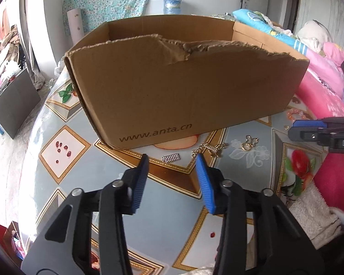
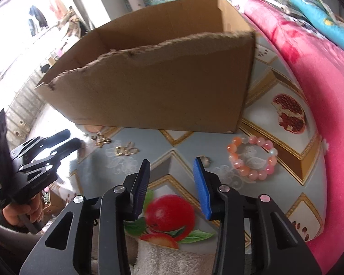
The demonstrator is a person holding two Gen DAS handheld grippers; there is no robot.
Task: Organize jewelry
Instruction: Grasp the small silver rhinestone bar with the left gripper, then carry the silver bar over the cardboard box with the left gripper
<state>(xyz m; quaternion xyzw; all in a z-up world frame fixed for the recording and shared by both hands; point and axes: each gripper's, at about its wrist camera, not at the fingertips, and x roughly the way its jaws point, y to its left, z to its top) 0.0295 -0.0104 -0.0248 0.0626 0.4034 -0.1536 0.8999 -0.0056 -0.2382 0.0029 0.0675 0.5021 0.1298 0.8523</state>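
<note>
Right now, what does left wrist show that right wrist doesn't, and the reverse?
Only left wrist: the printed web address on the cardboard box, and a small silver ridged piece on the table between its fingertips and the box.

Only right wrist: the pink and orange bead bracelet, a small silver piece by the right fingertip, and the hand holding the left gripper.

Both: the box with its torn front edge, the gold chain pile, the gold charm, the fruit-print tablecloth, the pink bedding.
</note>
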